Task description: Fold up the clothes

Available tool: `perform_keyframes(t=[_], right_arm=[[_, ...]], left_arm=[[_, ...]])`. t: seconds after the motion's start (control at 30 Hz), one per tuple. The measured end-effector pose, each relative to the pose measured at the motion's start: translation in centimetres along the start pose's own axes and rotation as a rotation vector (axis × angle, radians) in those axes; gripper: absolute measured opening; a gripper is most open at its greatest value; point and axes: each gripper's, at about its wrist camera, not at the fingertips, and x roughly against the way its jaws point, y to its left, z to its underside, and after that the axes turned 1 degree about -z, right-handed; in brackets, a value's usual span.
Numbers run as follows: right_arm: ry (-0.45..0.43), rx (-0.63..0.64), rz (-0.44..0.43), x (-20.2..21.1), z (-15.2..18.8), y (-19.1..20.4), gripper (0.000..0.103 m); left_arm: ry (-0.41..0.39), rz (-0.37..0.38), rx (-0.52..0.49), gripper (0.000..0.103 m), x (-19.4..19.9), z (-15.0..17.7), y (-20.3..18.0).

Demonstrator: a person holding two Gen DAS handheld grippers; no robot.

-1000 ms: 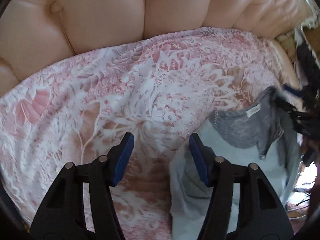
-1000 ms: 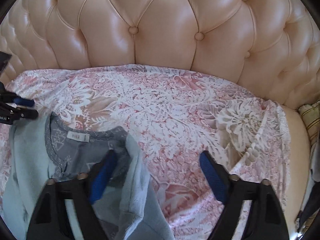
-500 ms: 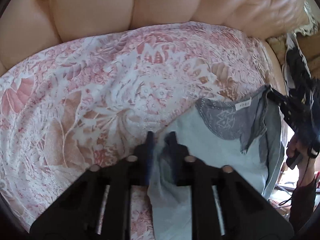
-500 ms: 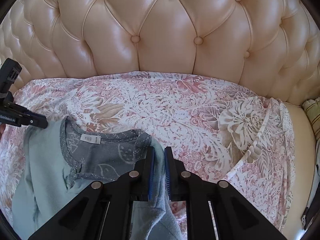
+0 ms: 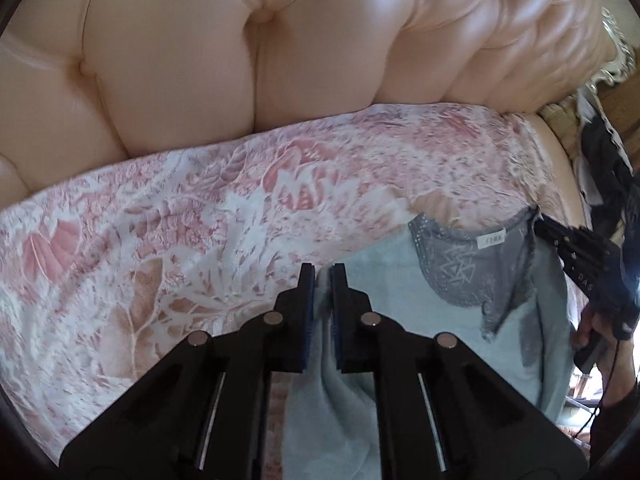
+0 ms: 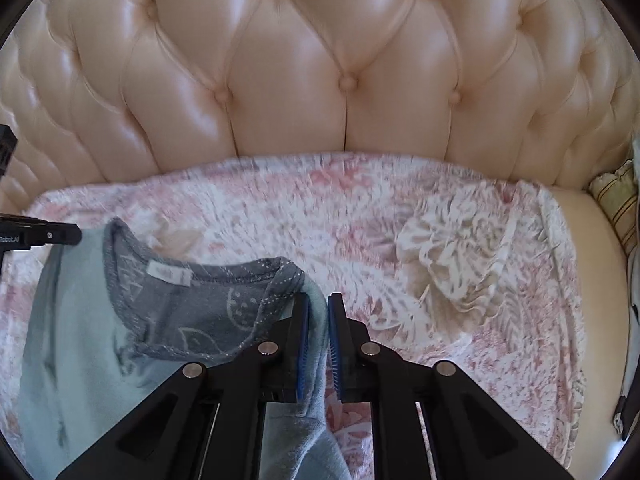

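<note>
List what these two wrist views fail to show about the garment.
- Lower part of the light blue garment: cut off by the bottom edge and the left gripper, left wrist view.
- Neck label print: too small, blurred, right wrist view.
- Fabric pinched in the right gripper: hidden by its fingers.

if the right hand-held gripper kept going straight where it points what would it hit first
Probably the pink floral bedspread just past its tips. The right hand-held gripper is shut on the light blue garment and angled down at the bed; depth is unclear.
</note>
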Motion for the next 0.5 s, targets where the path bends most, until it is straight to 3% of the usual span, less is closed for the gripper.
perform_keyframes(t=[0.03,0.07,0.13,0.17,0.2,0.37,0.5], right_arm=[[0.0,-0.001,0.011,-0.2,0.2,-0.1,0.01],[-0.007,-0.01,0.017,-0.1,0.4,-0.2,0.017],[-0.014,-0.022,0.038,0.6,0.7,-0.7,0.038],[-0.019,-0.018,0.056,1.1,0.7,-1.0,0.054],[-0.025,-0.017,0.066,1.7,0.8,-1.4,0.062],[-0.1,-0.083,0.123,7.6,1.9,-4.0,0.065],[-0.216,-0.116,0.097,15.8,5.6,-4.0,0.065]], left_arm=[[-0.01,-0.003,0.004,0.015,0.3,0.2,0.1],[-0.021,-0.005,0.007,0.019,0.6,0.4,0.2],[-0.041,-0.01,0.014,0.028,1.2,0.9,0.4],[-0.061,-0.013,0.033,0.041,2.1,1.1,0.7],[-0.083,-0.012,0.061,0.052,3.3,1.4,1.3],[-0.162,0.031,0.144,0.055,10.9,5.3,3.3],[-0.246,0.104,0.26,0.055,16.7,14.8,4.4]])
